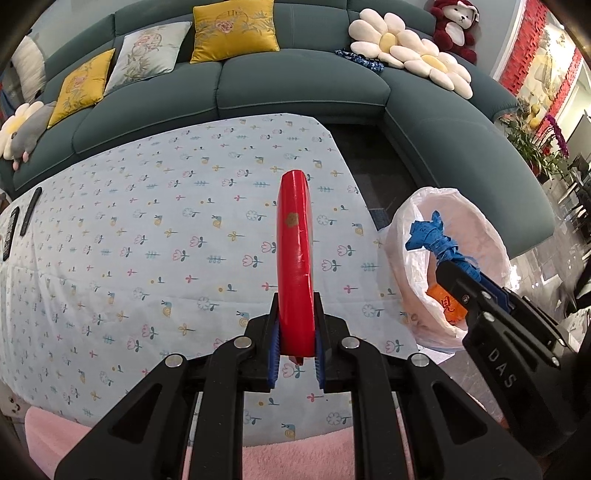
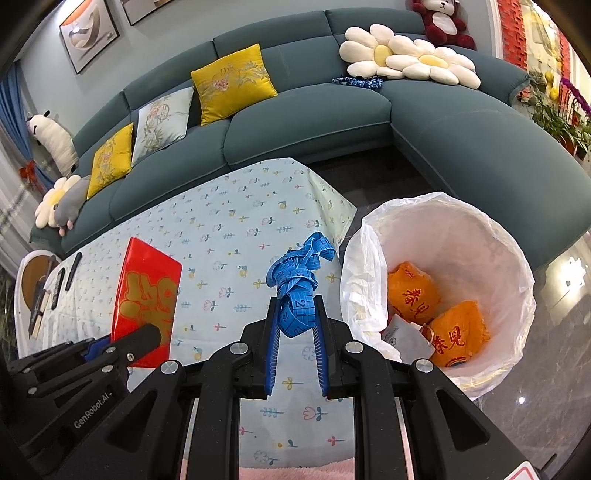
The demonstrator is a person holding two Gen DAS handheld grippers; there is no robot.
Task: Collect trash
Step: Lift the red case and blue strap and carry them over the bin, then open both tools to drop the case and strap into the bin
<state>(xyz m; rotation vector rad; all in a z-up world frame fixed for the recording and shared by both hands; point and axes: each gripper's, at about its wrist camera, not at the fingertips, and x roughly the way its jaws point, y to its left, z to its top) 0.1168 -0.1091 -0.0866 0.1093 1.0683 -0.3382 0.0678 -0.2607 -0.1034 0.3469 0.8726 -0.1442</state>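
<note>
A teal corner sofa (image 2: 310,118) carried yellow cushions (image 2: 232,83) and daisy-shaped pillows (image 2: 406,55). Framed pictures (image 2: 88,33) hung on the grey wall. The floor (image 2: 569,288) was dark glossy stone.

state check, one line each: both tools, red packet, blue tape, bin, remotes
left tool: shut on red packet
right tool: shut on blue measuring tape
red packet: held upright, lifted off the table
blue measuring tape: bunched, held up beside the bin
bin: open, white liner, orange packets inside
remotes: lying flat on tablecloth
</note>
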